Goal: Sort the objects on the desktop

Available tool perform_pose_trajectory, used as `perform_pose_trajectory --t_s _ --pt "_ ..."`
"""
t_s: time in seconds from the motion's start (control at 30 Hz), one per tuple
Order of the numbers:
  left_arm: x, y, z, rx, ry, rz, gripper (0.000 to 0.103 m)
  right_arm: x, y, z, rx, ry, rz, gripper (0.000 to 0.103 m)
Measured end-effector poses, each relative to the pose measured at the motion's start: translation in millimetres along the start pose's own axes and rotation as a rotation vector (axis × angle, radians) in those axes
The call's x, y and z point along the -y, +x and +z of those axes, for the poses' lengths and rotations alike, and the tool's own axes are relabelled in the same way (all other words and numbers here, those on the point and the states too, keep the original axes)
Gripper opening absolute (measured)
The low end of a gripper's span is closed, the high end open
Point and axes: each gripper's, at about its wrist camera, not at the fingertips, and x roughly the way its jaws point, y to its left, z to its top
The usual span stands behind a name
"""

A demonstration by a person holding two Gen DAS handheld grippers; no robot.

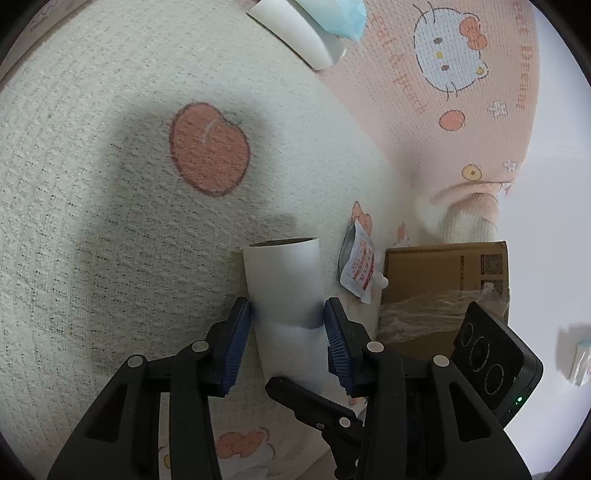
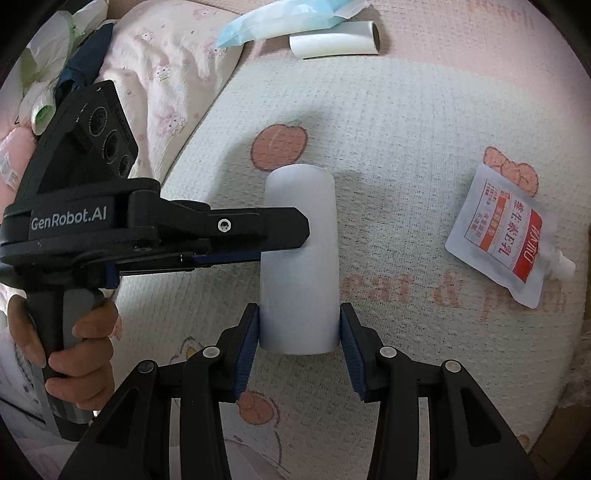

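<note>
A white paper tube (image 1: 282, 280) lies on a cream knitted blanket (image 1: 92, 184) with apple prints. My left gripper (image 1: 288, 314) is shut on it, both blue pads against its sides where the wall looks dented. In the right wrist view the same tube (image 2: 299, 229) runs away from me, and my right gripper (image 2: 299, 326) is shut on its near end. The left gripper (image 2: 284, 243) reaches in from the left across the tube's middle, held by a hand (image 2: 81, 339). One black finger of the right gripper (image 1: 306, 400) shows at the tube's lower end.
A white and red spouted pouch (image 2: 513, 236) lies right of the tube, next to a cardboard box (image 1: 443, 288). Two more white tubes (image 2: 336, 40) and a blue packet (image 2: 280, 18) lie at the far edge. A pink pillow (image 2: 166, 74) and a dark folded umbrella (image 2: 85, 59) sit far left.
</note>
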Motion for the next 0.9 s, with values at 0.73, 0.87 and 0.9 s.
perform_pose_trajectory --t_s 0.73,0.87,0.9 --pt "113.8 -47.3 -0.5 0.177 0.295 -0.027 0.045 -19.5 -86.7 19.3 0.201 -0.132 -0.146 0.040" --pt "138.4 -55.1 -3.8 0.198 0.316 -0.071 0.045 -7.1 -132.3 1.6 0.255 -0.135 -0.152 0.040" --pt "147.9 -57.3 -3.4 0.200 0.328 -0.080 0.045 -7.2 -140.4 -0.2 0.272 -0.135 -0.162 0.040"
